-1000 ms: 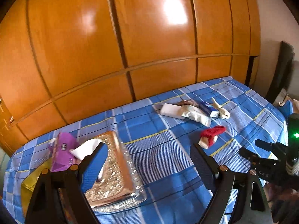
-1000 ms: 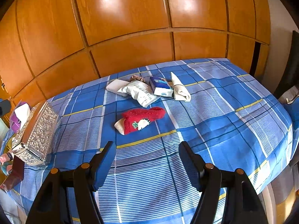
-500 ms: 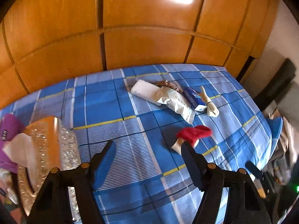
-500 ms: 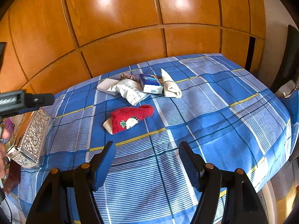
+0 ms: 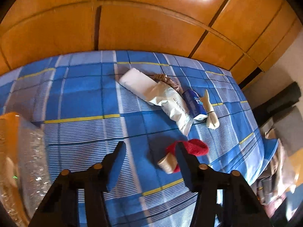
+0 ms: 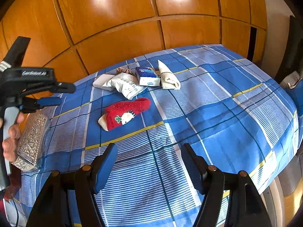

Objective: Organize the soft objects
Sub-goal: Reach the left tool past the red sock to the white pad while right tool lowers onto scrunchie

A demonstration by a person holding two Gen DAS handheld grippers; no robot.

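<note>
A red sock (image 6: 126,113) with a cream cuff lies on the blue plaid cloth (image 6: 217,117); it also shows in the left wrist view (image 5: 195,147), partly behind my left gripper's right finger. Behind it lie a white pouch (image 6: 125,84), a blue tissue pack (image 6: 147,73), a cream rolled cloth (image 6: 168,77) and a brown scrunchie (image 6: 123,70). My left gripper (image 5: 149,153) is open and empty, above the cloth just left of the sock. It shows at the left of the right wrist view (image 6: 55,94). My right gripper (image 6: 149,151) is open and empty, nearer than the sock.
A silver embossed tissue box (image 6: 31,140) stands at the cloth's left edge; it also shows in the left wrist view (image 5: 22,162). Wooden wardrobe doors (image 6: 132,19) rise behind. A dark chair (image 5: 278,102) stands off the right edge.
My left gripper has swung right and forward, away from the tissue box and towards the red sock. My right gripper has barely moved. Both stay open.
</note>
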